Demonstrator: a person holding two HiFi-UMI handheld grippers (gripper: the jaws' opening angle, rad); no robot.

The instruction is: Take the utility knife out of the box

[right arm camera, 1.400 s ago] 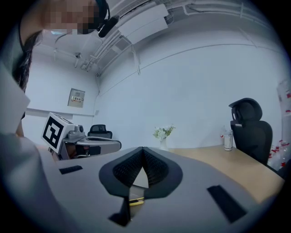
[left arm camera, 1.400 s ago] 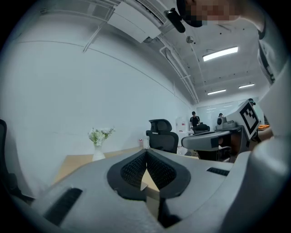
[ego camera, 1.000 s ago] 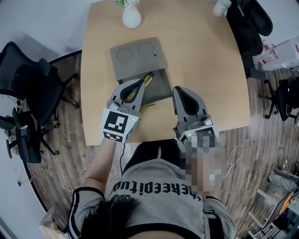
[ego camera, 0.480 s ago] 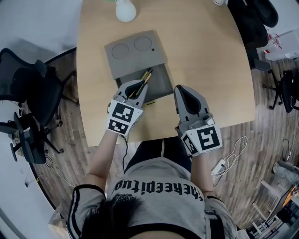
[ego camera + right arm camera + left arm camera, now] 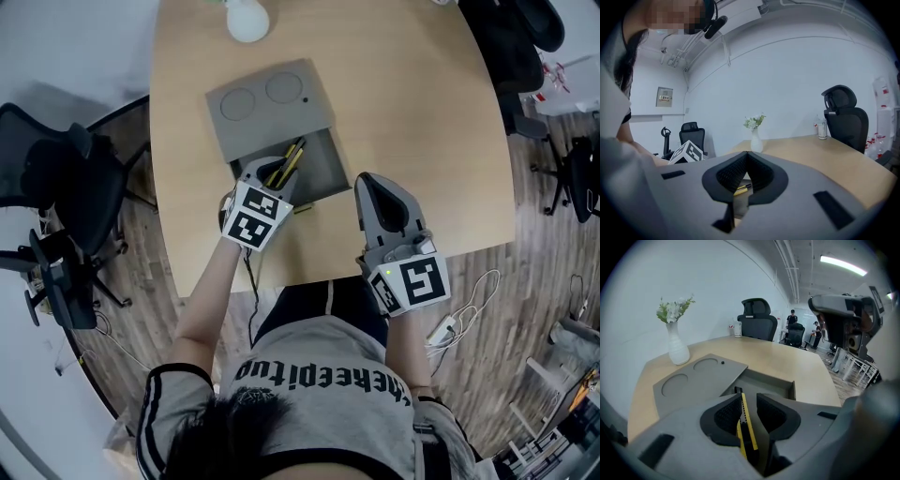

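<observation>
Over the open tray of the box (image 5: 270,103), the left gripper (image 5: 272,171) points down. Its fingers have just been opening and now stand partly apart, with the utility knife (image 5: 746,423) lying between them (a gap shows beside it, so no pinch yet). The knife is in the box, so nothing is out. By my read, closing, lifting and clearing the box are all to come. Right of the box, over the desk (image 5: 422,112), the right gripper (image 5: 373,181) has its fingers together, empty.
</observation>
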